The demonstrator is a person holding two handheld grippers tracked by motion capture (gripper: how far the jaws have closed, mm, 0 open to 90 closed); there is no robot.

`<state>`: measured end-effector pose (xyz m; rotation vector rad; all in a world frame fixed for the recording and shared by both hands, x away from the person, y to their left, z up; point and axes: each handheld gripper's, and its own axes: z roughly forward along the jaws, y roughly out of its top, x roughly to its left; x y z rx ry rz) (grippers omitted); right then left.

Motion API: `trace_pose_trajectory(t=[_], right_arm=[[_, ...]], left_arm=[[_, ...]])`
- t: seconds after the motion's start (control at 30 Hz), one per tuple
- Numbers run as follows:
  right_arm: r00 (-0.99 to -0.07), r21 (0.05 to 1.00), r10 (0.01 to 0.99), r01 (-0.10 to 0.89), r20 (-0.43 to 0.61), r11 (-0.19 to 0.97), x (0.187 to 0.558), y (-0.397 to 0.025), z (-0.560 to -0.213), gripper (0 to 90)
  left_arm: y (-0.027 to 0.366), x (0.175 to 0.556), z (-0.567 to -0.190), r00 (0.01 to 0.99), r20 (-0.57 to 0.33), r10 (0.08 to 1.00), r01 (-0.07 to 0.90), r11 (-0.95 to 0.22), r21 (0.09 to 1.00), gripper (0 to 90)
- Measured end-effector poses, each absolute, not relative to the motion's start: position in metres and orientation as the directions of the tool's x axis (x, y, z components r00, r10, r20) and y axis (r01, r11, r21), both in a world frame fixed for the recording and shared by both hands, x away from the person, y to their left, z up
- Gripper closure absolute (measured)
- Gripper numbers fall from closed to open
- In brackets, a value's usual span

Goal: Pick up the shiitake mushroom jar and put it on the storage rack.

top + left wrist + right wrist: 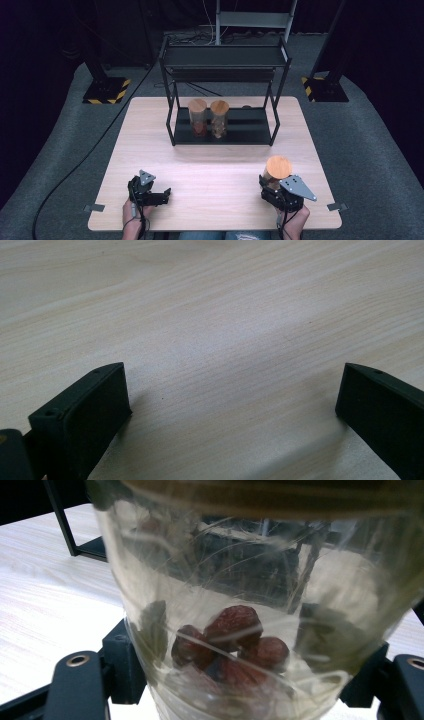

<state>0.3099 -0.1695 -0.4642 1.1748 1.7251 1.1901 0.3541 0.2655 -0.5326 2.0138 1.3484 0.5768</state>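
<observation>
You're clamping the jar (250,605) in your right gripper (281,192), left gripper (232,405) gaping wide; glass could be slipping if you tilt.

No readable text, labels, brands or numbers anywhere. The one sign-like marking is yellow-and-black hazard striping on the black stand bases (106,91) at upper left and upper right.

Bare desk (210,175) between both claws and the rack (223,95), nothing in the way. Rack's lower shelf: two jars (208,118) fill the left half, right half looks free, though a small item behind it is hard to make out. Top shelf and corner posts limit entry from above.
</observation>
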Motion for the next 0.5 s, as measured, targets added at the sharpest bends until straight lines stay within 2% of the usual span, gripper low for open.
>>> trace_pose_trajectory(t=[0.5], right_arm=[[-0.342,0.95,0.937,0.26,-0.075,0.171,0.324,-0.165,-0.457,24.4]], left_arm=[[0.266,0.354,-0.533,0.378,0.008,0.926,0.646,-0.27,0.714,0.2]])
